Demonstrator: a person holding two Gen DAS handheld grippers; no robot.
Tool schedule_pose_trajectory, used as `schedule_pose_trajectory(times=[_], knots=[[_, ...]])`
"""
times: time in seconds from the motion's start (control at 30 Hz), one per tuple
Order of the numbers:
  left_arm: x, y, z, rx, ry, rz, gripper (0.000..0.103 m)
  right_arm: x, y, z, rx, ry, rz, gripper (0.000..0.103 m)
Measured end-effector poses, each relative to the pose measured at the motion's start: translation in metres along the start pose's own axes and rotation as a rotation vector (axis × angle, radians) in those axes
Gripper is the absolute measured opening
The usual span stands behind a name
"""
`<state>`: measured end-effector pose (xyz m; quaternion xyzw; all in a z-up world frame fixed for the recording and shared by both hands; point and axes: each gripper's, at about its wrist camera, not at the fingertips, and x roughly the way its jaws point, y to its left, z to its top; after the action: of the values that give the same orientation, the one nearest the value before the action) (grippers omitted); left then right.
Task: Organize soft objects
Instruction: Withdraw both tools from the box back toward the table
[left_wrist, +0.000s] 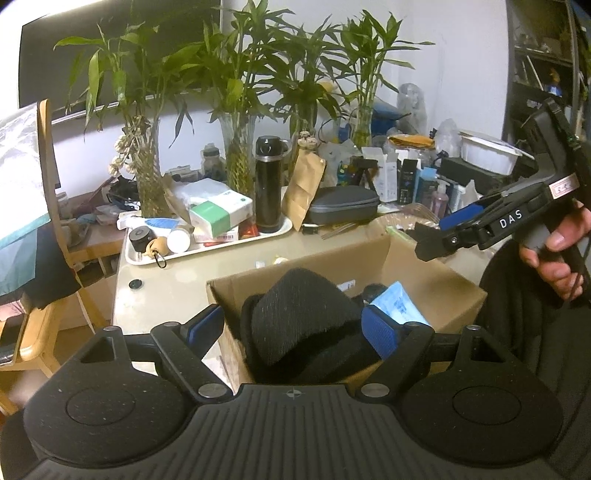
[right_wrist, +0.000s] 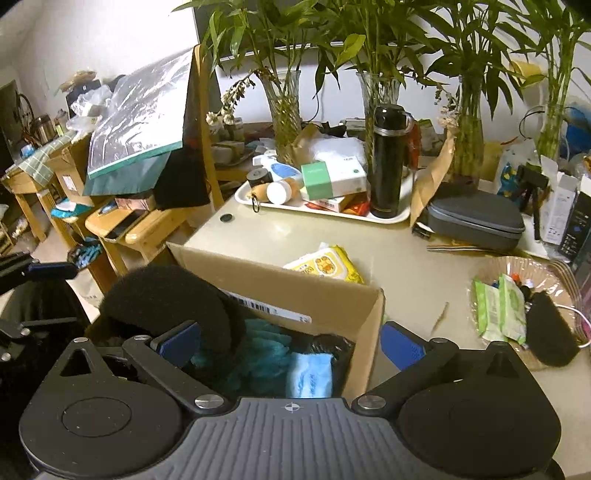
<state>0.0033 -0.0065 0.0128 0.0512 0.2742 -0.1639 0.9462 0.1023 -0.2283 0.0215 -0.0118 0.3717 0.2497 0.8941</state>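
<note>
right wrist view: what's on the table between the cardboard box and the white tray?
A yellow wipes pack lies just behind the cardboard box; beyond it, bare tabletop up to the white tray.

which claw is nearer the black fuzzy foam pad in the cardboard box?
Left. The left claw straddles the black fuzzy foam pad; the right claw hangs open beside it, over the cardboard box.

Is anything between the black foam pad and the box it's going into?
Nothing visible: the black foam pad sits between the open left gripper's fingers, already partly inside the cardboard box, above the blue packet.
</note>
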Motion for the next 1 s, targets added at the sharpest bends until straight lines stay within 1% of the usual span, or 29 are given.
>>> schedule_pose_trajectory(times=[0.13,0.27,0.4,0.53,0.73,0.87,1.0], knots=[[0.001,0.004,0.017,-0.01,-0.025,-0.012,0.082,-0.001,0.0,0.019,-0.004,-0.007,0.013,0.103],[-0.001,0.009,0.04,-0.027,-0.072,0.001,0.082,-0.009,-0.002,0.044,-0.028,-0.028,0.002,0.103],[-0.001,0.012,0.055,-0.043,-0.095,0.004,0.082,-0.014,-0.01,0.056,0.015,-0.053,0.004,0.103],[0.001,0.021,0.063,-0.047,-0.099,0.012,0.082,-0.016,-0.02,0.056,0.044,-0.062,0.011,0.103],[0.006,0.033,0.066,-0.045,-0.104,0.049,0.082,-0.016,-0.037,0.047,0.069,-0.092,-0.044,0.103],[0.012,0.042,0.066,-0.063,-0.104,0.062,0.082,-0.015,-0.05,0.041,0.109,-0.116,-0.103,0.103],[0.02,0.047,0.064,-0.06,-0.096,0.06,0.082,-0.007,-0.058,0.038,0.125,-0.111,-0.165,0.103]])
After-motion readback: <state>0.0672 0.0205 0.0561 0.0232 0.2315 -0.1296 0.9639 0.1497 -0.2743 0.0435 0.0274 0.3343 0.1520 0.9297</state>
